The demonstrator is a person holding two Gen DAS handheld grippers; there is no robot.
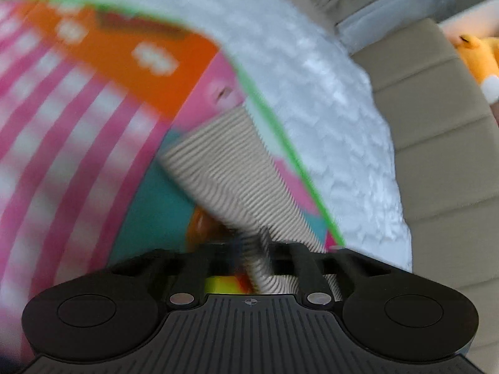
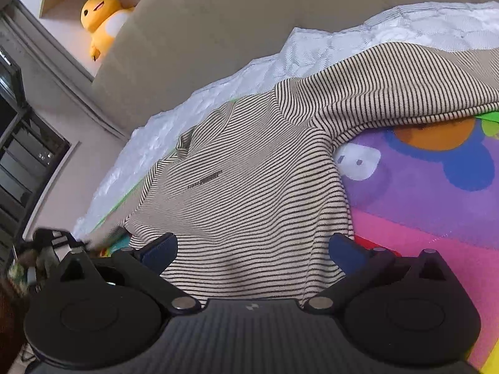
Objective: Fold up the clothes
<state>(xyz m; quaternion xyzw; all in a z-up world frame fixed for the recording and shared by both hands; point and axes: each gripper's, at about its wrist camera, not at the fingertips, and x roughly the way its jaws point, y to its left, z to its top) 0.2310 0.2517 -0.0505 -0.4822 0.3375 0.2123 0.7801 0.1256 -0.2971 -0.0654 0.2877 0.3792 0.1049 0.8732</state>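
Bright play mat (image 2: 436,205) bore the striped shirt (image 2: 249,187). Left gripper (image 1: 262,258) pinched a sleeve (image 1: 224,174); right gripper (image 2: 252,249) hung agape, empty, above the shirt.

Left hand-held gripper (image 1: 260,257) pinching striped garment (image 1: 224,168), blurred colourful mat (image 1: 78,118), white blanket (image 1: 327,93)

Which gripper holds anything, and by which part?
The left gripper pinches the striped shirt by a bunched sleeve end; the right gripper is open, holding nothing.
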